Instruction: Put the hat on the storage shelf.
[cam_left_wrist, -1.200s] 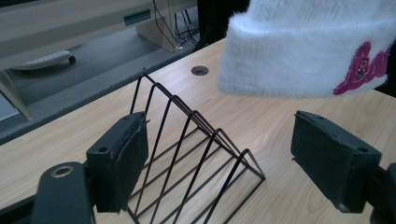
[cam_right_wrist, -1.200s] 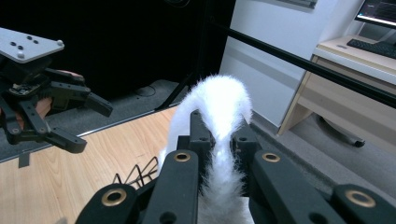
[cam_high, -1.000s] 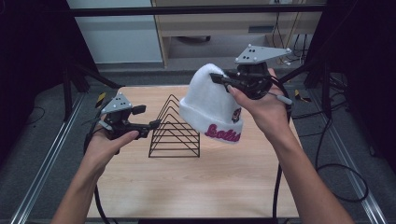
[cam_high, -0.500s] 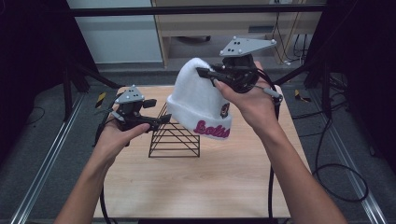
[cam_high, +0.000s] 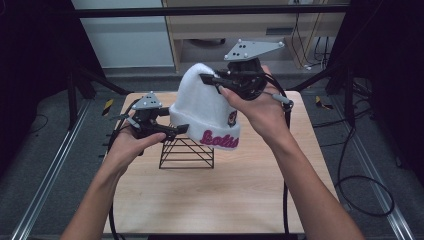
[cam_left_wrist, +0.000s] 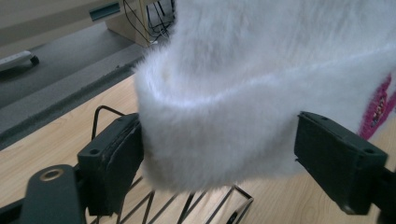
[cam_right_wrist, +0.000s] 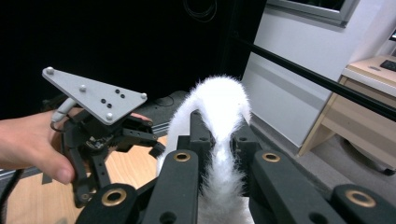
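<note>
Right gripper (cam_high: 209, 80) is clamped on the crown of the white beanie (cam_high: 202, 107); in the right gripper view a pinched fold of fleece (cam_right_wrist: 219, 140) sits squeezed between its fingers (cam_right_wrist: 175, 186). The beanie hangs in the air above the black wire rack (cam_high: 186, 152) on the table (cam_high: 225, 195), cuff down, pink lettering toward the person. Left gripper (cam_high: 181, 129) is at the cuff's left edge, fingers (cam_left_wrist: 112, 161) spread apart with the cuff between them. Left pad looks to be touching the fabric, hard to confirm; the right one stands clear.
</note>
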